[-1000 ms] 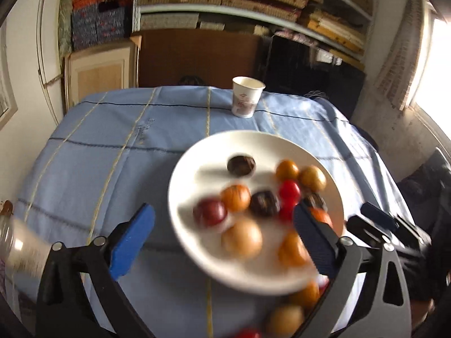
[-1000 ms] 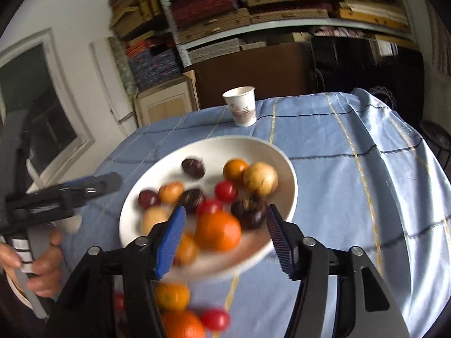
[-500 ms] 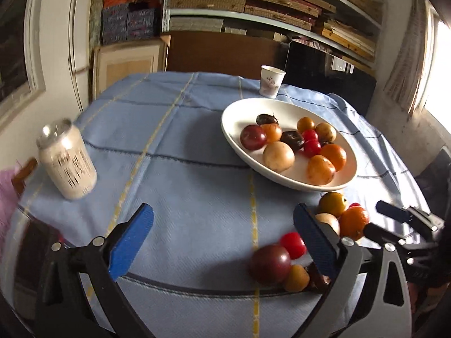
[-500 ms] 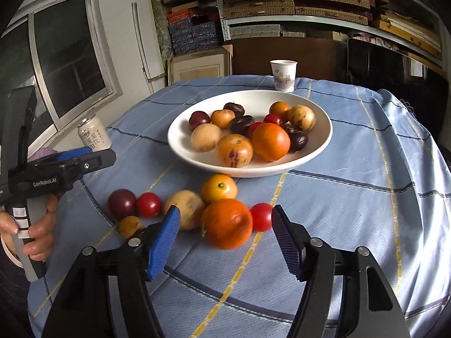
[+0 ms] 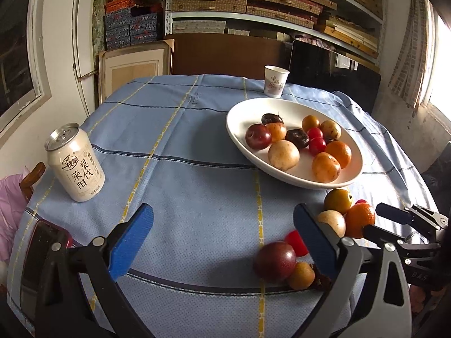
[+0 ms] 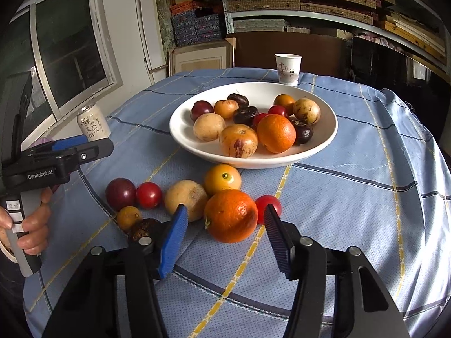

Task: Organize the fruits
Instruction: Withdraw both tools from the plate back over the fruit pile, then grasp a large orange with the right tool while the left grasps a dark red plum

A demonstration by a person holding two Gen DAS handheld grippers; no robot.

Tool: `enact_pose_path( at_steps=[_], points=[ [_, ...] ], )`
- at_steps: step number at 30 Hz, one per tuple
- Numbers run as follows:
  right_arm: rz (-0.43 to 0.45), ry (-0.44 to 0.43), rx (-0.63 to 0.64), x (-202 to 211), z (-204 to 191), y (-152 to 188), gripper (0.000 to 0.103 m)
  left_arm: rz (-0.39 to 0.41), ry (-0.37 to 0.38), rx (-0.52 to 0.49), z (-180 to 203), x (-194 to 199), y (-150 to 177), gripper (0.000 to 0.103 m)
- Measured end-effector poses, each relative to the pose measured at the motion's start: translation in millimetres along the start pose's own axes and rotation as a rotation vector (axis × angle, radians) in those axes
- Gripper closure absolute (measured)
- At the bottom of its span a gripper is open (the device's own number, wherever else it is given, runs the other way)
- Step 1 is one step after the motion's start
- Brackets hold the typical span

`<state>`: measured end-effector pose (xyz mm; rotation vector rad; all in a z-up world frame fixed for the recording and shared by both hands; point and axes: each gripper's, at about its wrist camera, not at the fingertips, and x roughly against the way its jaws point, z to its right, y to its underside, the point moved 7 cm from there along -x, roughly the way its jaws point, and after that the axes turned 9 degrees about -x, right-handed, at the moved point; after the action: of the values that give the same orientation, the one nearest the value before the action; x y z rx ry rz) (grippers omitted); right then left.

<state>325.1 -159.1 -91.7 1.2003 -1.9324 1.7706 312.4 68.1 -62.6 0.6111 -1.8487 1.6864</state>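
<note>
A white bowl [image 6: 180, 129] holds several fruits: oranges, tan ones, dark plums and red tomatoes. In front of it on the blue cloth lie loose fruits. Among them are a big orange [image 6: 231, 215], a tan fruit [image 6: 184, 200], a yellow fruit [image 6: 222, 179], a purple plum [image 6: 120, 193] and red tomatoes [image 6: 148, 194]. My right gripper [image 6: 225, 211] straddles the big orange. Its jaws are closing, with small gaps left on both sides of the fruit. My left gripper [image 5: 222, 211] is open over bare cloth, and the purple plum [image 5: 274, 257] lies just inside its right finger.
A drink can [image 5: 74, 163] stands at the left of the table, with a dark phone [image 5: 42, 248] near the left front edge. At the far side, behind the bowl, is a paper cup [image 5: 275, 84]. Shelves of boxes fill the back wall.
Both grippers drew back from over the bowl to the loose fruits at the table's near side, then held still. The right jaws have narrowed around the big orange.
</note>
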Motion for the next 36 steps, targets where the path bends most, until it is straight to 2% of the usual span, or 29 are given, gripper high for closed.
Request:
enact_pose_path(
  at_steps=[8, 18, 23, 28, 32, 36],
  points=[
    [-0.026, 0.009, 0.010, -5.8, -1.5, 3.9, 0.050, -0.018, 0.020, 0.037, -5.8, -3.7, 2.1, 0.005],
    [-0.063, -0.003, -0.047, -17.5, 5.7, 6.3, 0.053, -0.020, 0.014, 0.033, -5.6, -3.9, 2.9, 0.005],
    [-0.062, -0.012, -0.080, -18.1, 9.5, 6.1, 0.058, -0.016, 0.009, 0.029, -5.9, -2.4, 3.0, 0.005],
    [-0.059, -0.023, -0.091, -16.8, 10.4, 4.7, 0.060, -0.033, 0.015, 0.055, -11.4, -6.2, 5.7, 0.005],
    [-0.030, -0.074, -0.134, -5.1, 12.6, -0.3, 0.060, -0.053, 0.062, 0.040, -5.0, -9.7, 8.5, 0.005],
    [-0.006, -0.069, -0.136, 2.3, 14.4, -3.2, 0.060, -0.089, 0.154, -0.010, 16.5, -14.0, 13.8, 0.006]
  ],
)
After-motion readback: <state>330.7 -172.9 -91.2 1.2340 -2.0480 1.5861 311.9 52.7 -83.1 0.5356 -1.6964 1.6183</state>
